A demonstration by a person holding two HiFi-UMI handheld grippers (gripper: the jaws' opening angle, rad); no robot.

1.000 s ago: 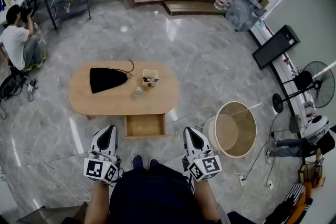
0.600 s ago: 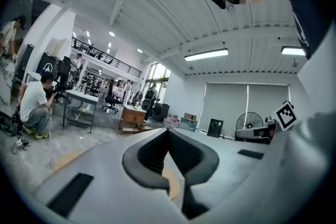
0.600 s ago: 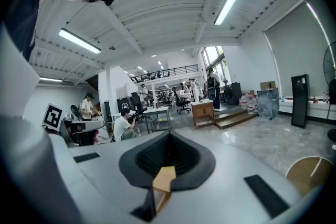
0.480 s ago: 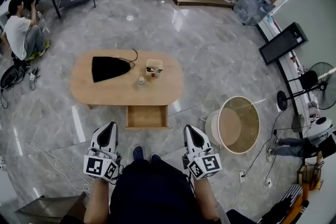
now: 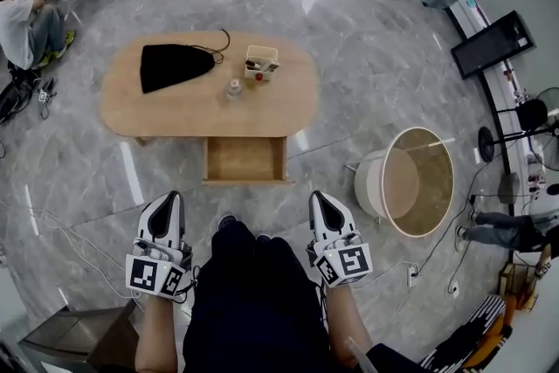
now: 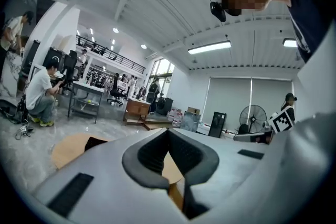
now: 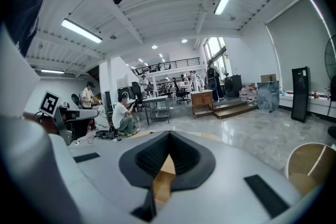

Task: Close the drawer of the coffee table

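Both tongs are shut with nothing in them. The left tongs [image 5: 165,207] and right tongs [image 5: 324,205] hang low on either side of my legs. In the left gripper view the left tongs [image 6: 168,131] show their padded tips pressed together. The right gripper view has the right tongs [image 7: 169,134] closed the same way, with only a sliver of pale wood showing past them.

Here's what has changed in the last second. In the head view, the low oval light-wood bench [image 5: 196,113] has grown and slid up-frame, and the far end of the room has dropped out of shot. I read that as me closing in on it and tipping my head down further.

The shallow wooden drawer [image 5: 244,160] hasn't budged. It's pulled right out from the near edge of the bench, with its front panel facing me and its bare inside showing. It sits ahead of the tongs, between their two lines, and neither of them is touching it.

So the task hasn't started yet, and this is still the approach. Shut tongs should do fine for a flat push on that front panel.

On the bench top, a black cloth bag [image 5: 173,65], a small open white box [image 5: 262,61] and a little clear jar [image 5: 233,88] all sit well back from the drawer.
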